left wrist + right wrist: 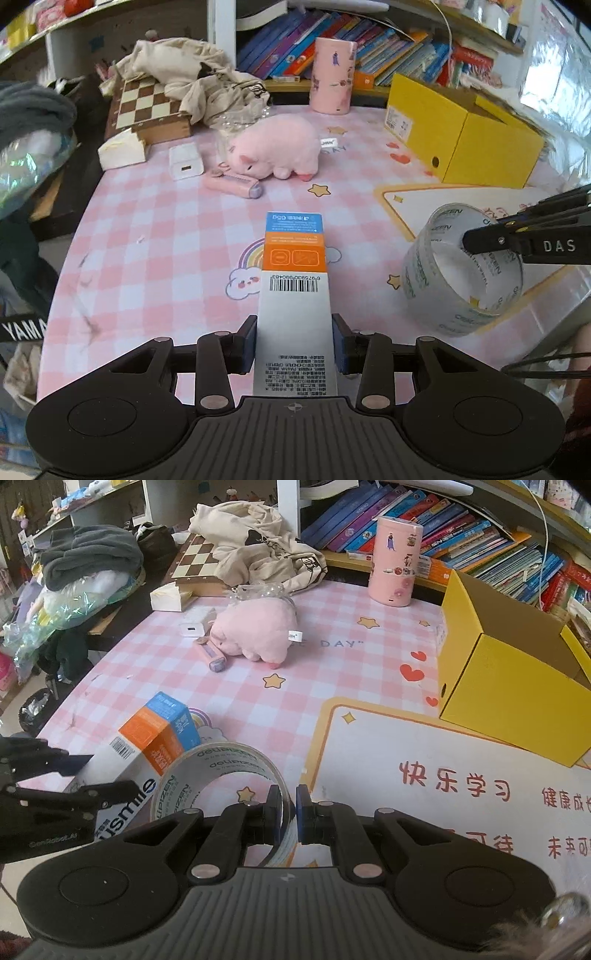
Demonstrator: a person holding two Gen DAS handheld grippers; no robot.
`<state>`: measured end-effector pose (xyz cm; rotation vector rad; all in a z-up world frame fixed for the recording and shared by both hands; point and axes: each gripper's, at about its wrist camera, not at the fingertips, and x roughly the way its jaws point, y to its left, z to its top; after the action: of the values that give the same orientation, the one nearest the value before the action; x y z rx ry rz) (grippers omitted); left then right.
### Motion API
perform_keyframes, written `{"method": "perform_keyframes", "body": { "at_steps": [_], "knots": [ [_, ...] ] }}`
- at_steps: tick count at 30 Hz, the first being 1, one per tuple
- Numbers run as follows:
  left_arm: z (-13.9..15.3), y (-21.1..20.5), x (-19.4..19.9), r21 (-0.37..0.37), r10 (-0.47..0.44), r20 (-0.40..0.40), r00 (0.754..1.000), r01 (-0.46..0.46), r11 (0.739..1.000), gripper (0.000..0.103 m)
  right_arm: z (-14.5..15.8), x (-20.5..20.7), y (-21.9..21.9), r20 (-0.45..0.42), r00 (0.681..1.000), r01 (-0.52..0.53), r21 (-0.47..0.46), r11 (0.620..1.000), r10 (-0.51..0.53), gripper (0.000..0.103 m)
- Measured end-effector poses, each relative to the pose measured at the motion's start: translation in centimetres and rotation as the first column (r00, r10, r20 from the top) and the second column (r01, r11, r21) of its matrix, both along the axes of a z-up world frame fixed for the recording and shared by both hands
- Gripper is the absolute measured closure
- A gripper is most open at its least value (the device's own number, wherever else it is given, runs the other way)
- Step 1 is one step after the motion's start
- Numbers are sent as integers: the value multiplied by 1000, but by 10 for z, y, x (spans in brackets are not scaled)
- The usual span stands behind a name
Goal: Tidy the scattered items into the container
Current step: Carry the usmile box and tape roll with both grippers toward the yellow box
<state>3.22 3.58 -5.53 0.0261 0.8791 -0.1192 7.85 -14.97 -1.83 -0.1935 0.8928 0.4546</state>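
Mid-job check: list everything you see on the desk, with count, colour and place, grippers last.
toothpaste box: 1, white, orange and blue, in the left gripper
tape roll: 1, clear, in the right gripper
yellow box: 1, open, right side
plush pig: 1, pink, centre back
pink case: 1, pink-lilac, in front of the pig
charger: 1, white, left of the pig
pink canister: 1, back
chessboard: 1, brown-cream, back left
left gripper: shut on the toothpaste box
right gripper: shut on the tape wall
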Motion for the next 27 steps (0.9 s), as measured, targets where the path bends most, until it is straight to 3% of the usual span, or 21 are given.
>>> {"method": "perform_keyframes", "body": {
  "at_steps": [11, 17, 27],
  "knots": [
    [-10, 10, 3, -55, 46, -29, 999, -47, 997, 65, 1, -1, -4, 12, 1000, 6, -10, 1000, -6, 95],
    [12, 10, -8, -145, 36, 20, 999, -33, 989, 65, 4, -3, -14, 17, 999, 37, 10, 999, -37, 95],
    [43, -21, -16, -212, -91, 79, 993, 106, 972, 65, 12, -24, -44, 40, 989, 139, 46, 989, -141, 95]
  ]
}}
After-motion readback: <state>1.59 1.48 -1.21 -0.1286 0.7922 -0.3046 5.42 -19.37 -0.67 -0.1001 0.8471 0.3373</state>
